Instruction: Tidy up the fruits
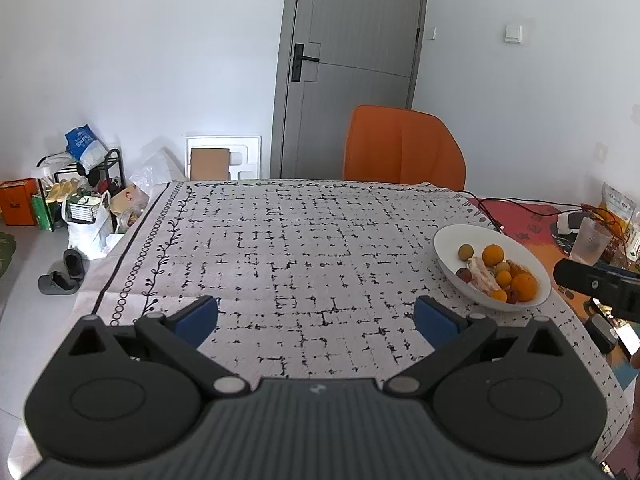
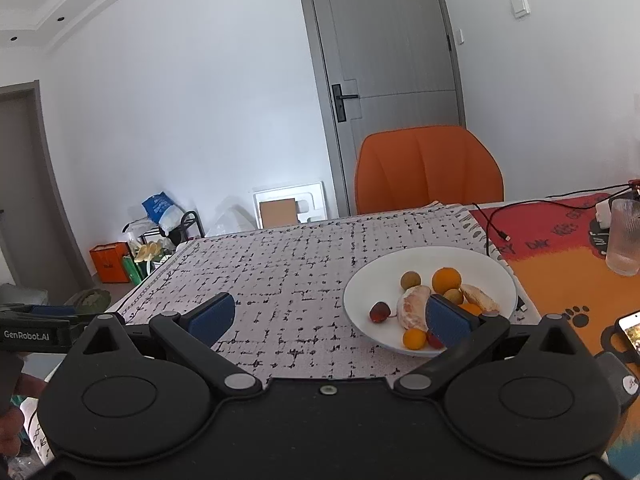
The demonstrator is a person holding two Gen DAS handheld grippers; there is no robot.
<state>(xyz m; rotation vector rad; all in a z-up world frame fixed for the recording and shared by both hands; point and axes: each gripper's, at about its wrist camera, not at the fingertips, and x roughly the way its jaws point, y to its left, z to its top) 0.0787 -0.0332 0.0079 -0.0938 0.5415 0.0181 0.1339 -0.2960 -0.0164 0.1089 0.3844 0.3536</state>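
A white bowl (image 1: 452, 240) stands on the right of the patterned tablecloth (image 1: 280, 240); it also shows in the right wrist view (image 2: 360, 300). It holds oranges (image 2: 446, 279), peeled citrus pieces (image 2: 412, 306), small brown round fruits (image 2: 410, 280) and a dark red fruit (image 2: 379, 312). My left gripper (image 1: 316, 318) is open and empty above the cloth, left of the bowl. My right gripper (image 2: 330, 318) is open and empty, its right finger in front of the bowl's near side, hiding some fruit.
An orange chair (image 1: 404, 146) stands at the table's far edge. A ribbed glass (image 2: 624, 240), a black cable (image 2: 496, 224) and a phone (image 2: 630, 334) lie on the red-orange mat to the right. Bags and shoes clutter the floor at the left (image 1: 80, 208).
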